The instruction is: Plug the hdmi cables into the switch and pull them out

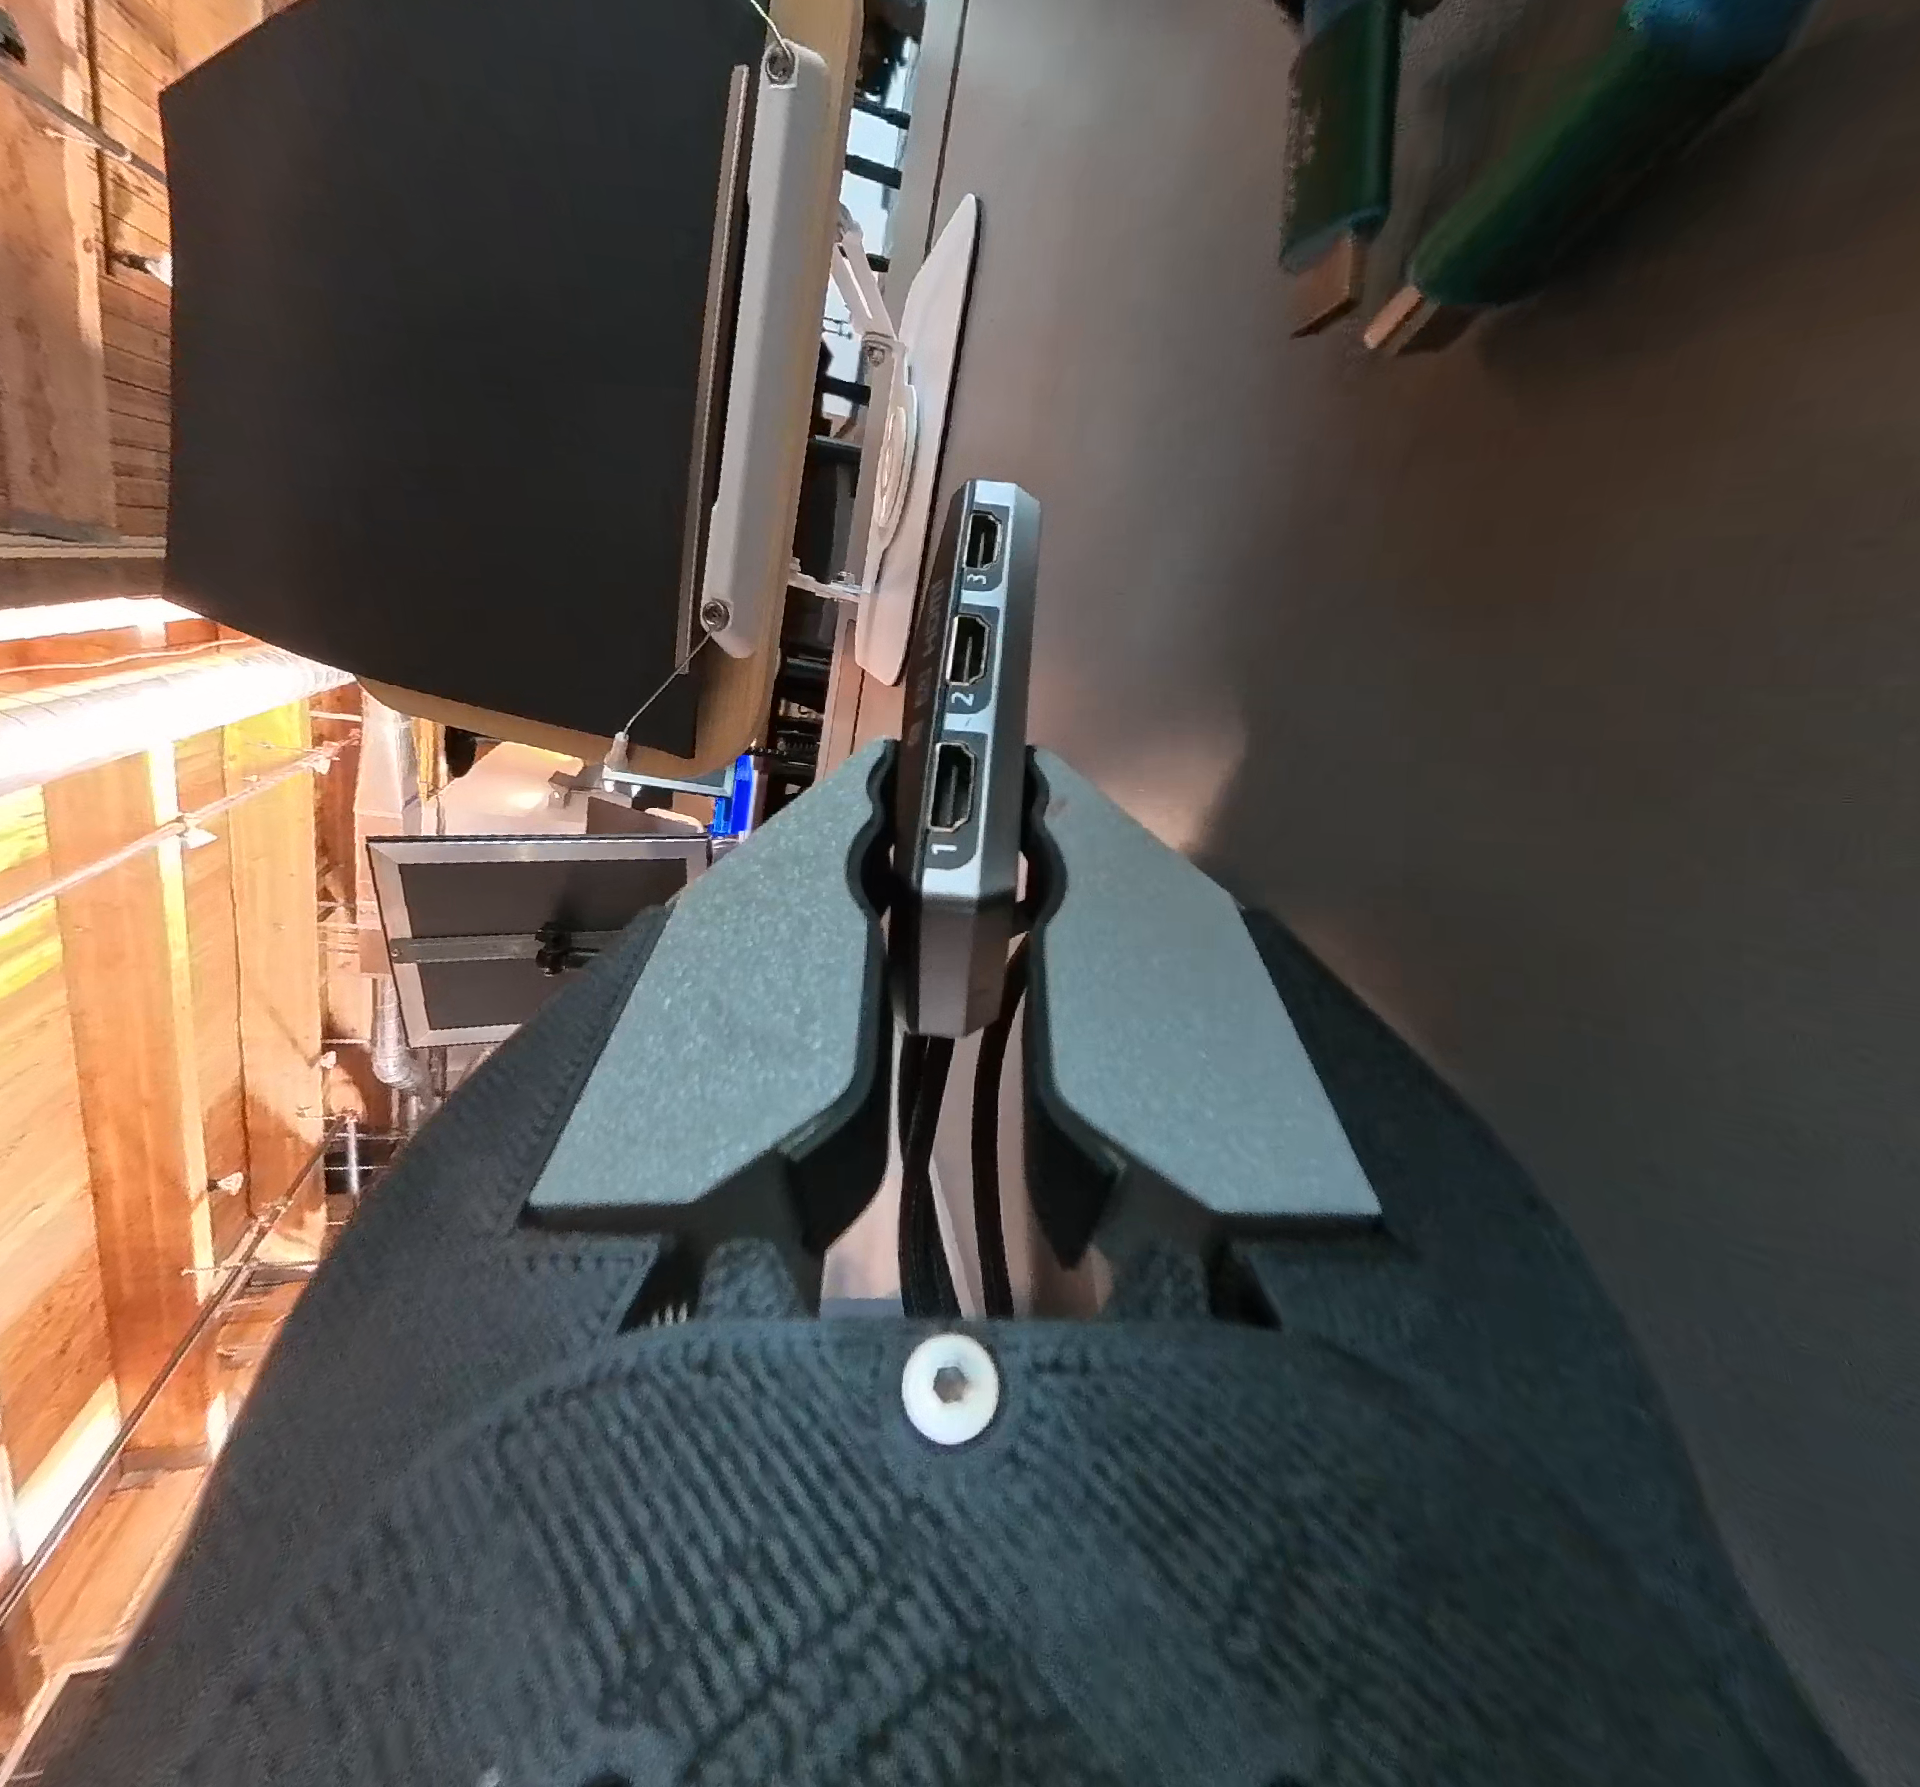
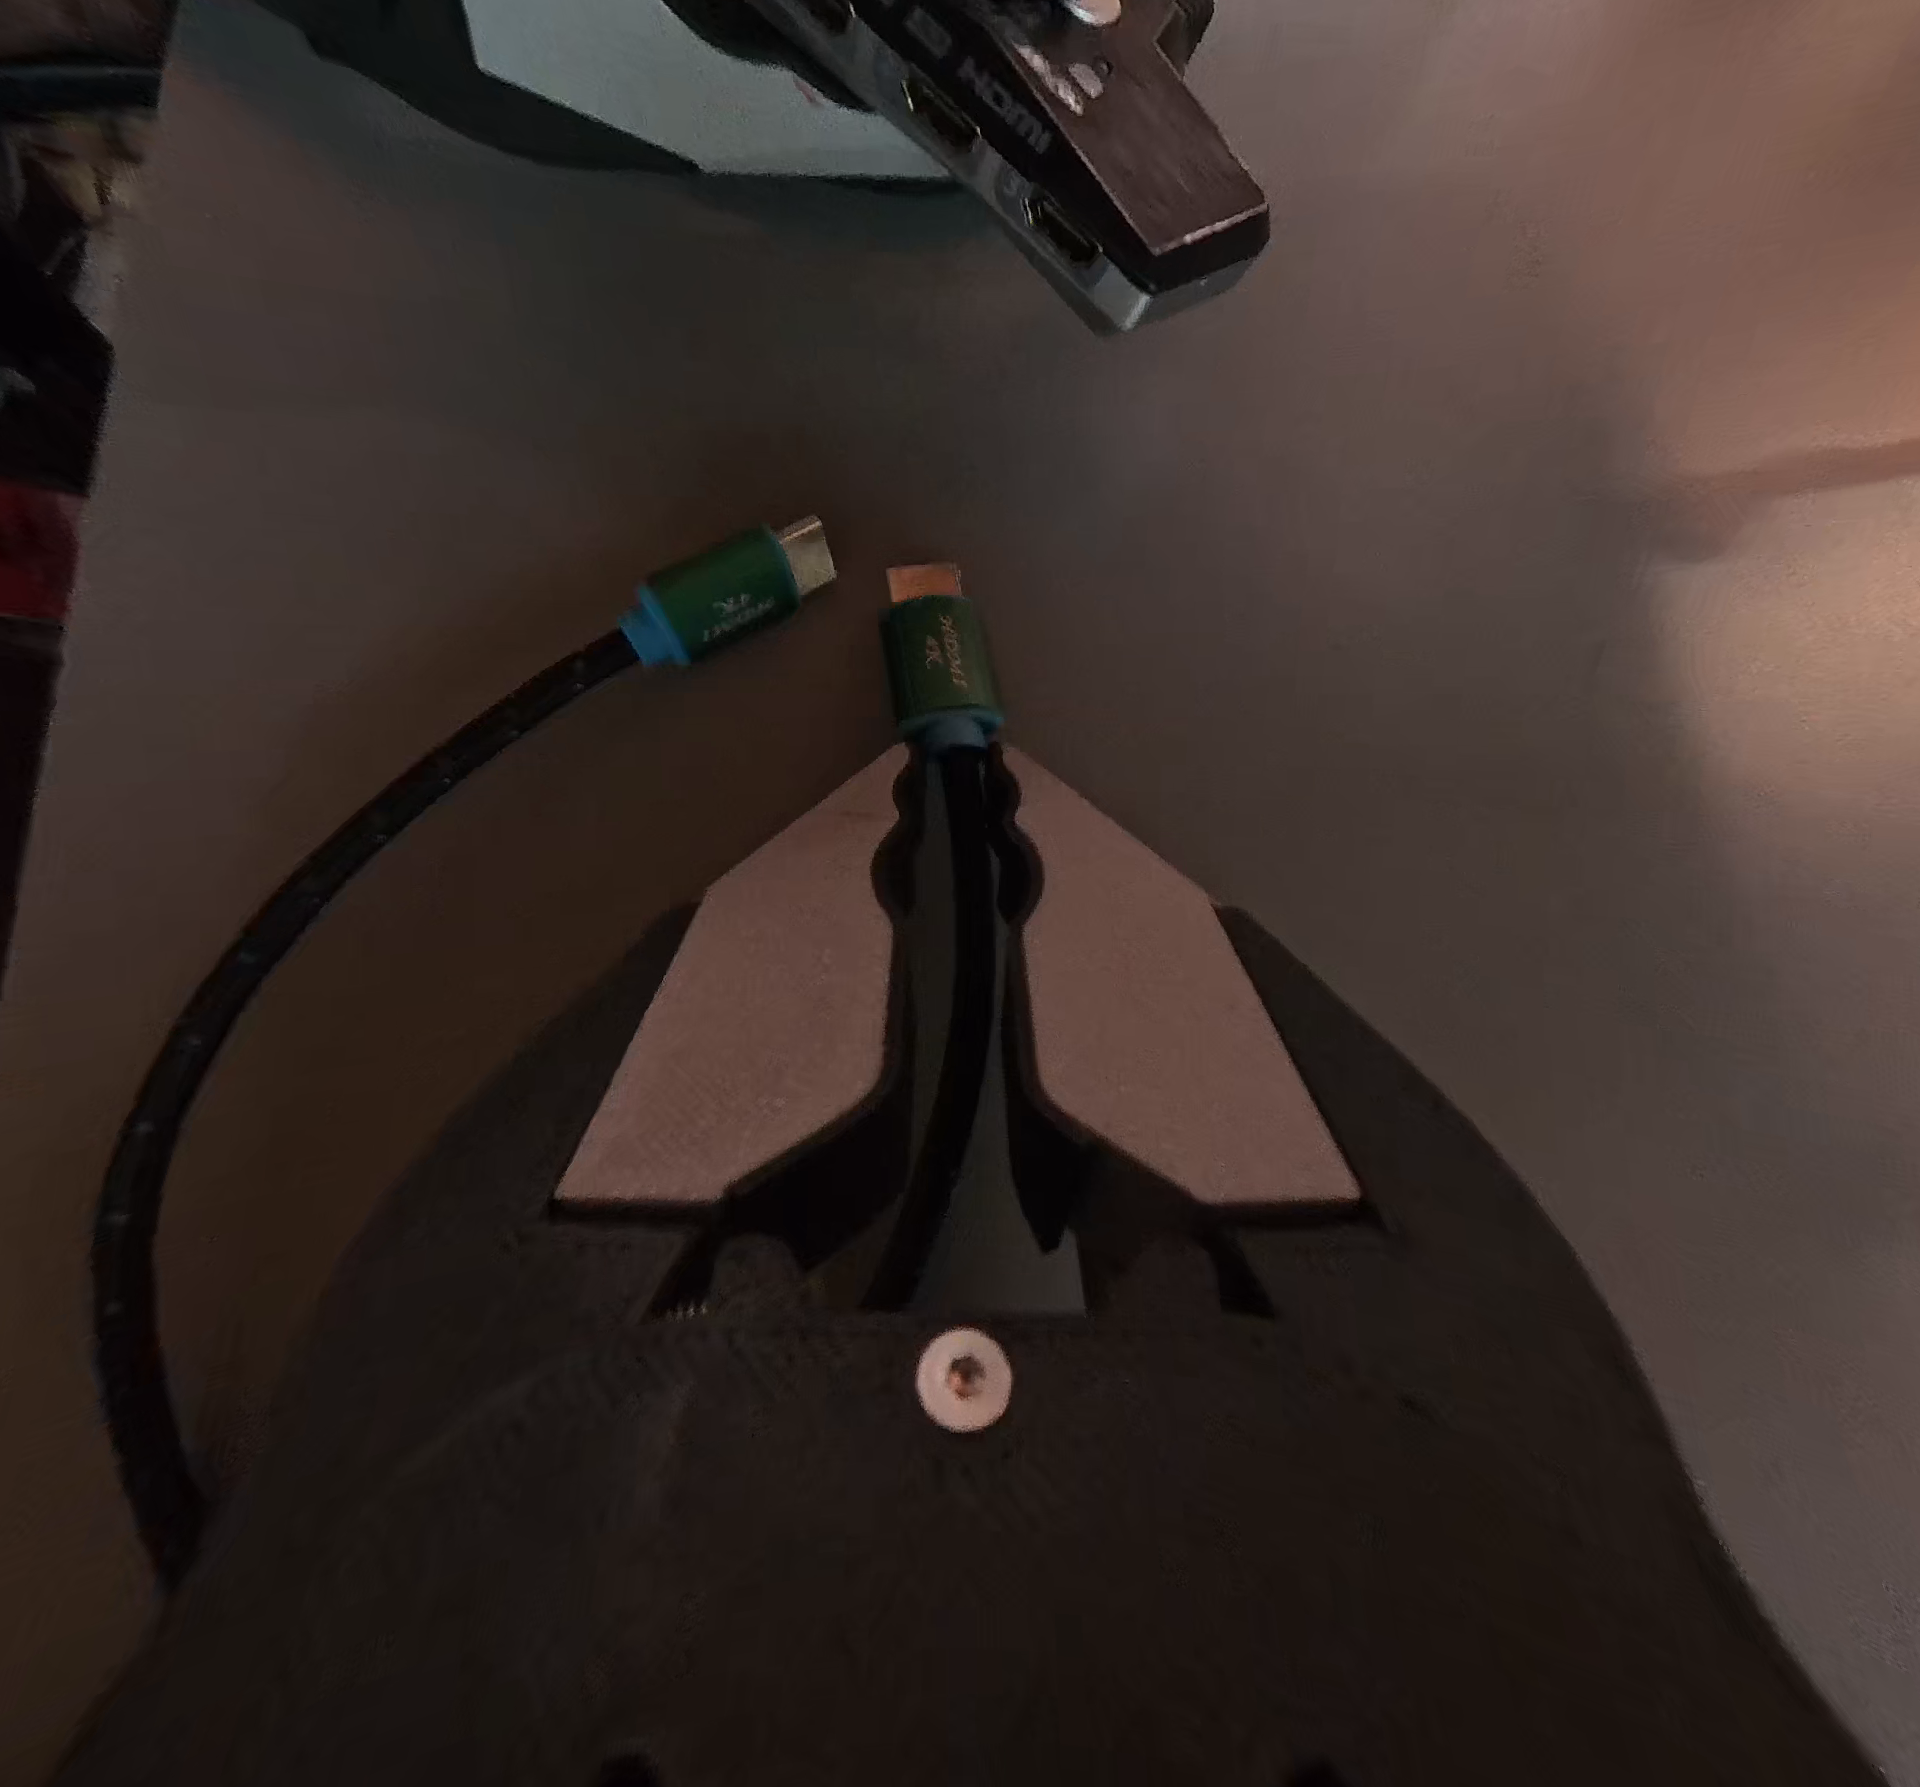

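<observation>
Grey HDMI switch [image 1: 961,761] clamped at its near end between left gripper [image 1: 958,807] fingers, lifted off the dark bench [image 1: 1507,802], three ports bare. Black cable [image 2: 951,906] pinched just behind its green plug [image 2: 938,662] by narrow right gripper [image 2: 951,781] fingers. Second green plug [image 2: 732,599] lying on bench beside it.

Printed marks on three things, wording not transcribed. Switch [image 1: 971,750], pinched in my left gripper [image 1: 961,802]: a small white numeral beside each of its three ports [image 1: 977,646], plus a line of pale lettering along its dark top face. Green plug [image 2: 940,662], on the cable [image 2: 951,906] my right gripper [image 2: 951,771] clamps: pale script on the shell. Loose green plug [image 2: 727,599] just beside it: same script.
</observation>
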Tool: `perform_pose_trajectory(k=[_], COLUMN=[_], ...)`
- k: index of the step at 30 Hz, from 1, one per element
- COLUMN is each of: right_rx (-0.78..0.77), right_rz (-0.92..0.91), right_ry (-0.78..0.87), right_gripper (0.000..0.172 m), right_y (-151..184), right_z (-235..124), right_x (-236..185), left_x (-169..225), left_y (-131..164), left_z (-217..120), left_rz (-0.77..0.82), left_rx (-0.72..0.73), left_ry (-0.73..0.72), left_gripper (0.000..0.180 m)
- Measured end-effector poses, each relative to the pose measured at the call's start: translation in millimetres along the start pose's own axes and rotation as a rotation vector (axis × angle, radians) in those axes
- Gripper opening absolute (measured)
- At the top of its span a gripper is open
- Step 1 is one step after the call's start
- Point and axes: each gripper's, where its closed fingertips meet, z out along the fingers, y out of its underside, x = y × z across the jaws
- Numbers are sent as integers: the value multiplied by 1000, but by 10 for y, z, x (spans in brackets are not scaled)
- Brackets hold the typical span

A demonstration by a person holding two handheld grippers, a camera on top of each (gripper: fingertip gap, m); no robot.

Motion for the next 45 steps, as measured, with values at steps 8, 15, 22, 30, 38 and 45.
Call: perform_pose_trajectory(k=[8,15,22,30,38,45], right_rx=[22,6,42,62,242,290], right_rz=[18,14,10,-12,203,306], right_ry=[-31,-23,-66,-13,43,154], right_gripper=[13,20,20,9,7,7], right_y=[-75,-10,-64,-164,-530,-721], right_z=[38,93,93,136,2,101], right_x=[-77,-29,-63,-71,-58,-67], left_x=[16,23,27,24,-77,-133], left_y=[-9,-8,-11,-4,77,89], left_z=[-1,-4,-11,-12,-2,-10], left_rz=[14,18,24,44,70,102], left_rx=[-2,-3,-1,-8,-63,-90], left_ry=[0,0,-1,-13,-74,-118], left_gripper=[19,19,19,19,19,19])
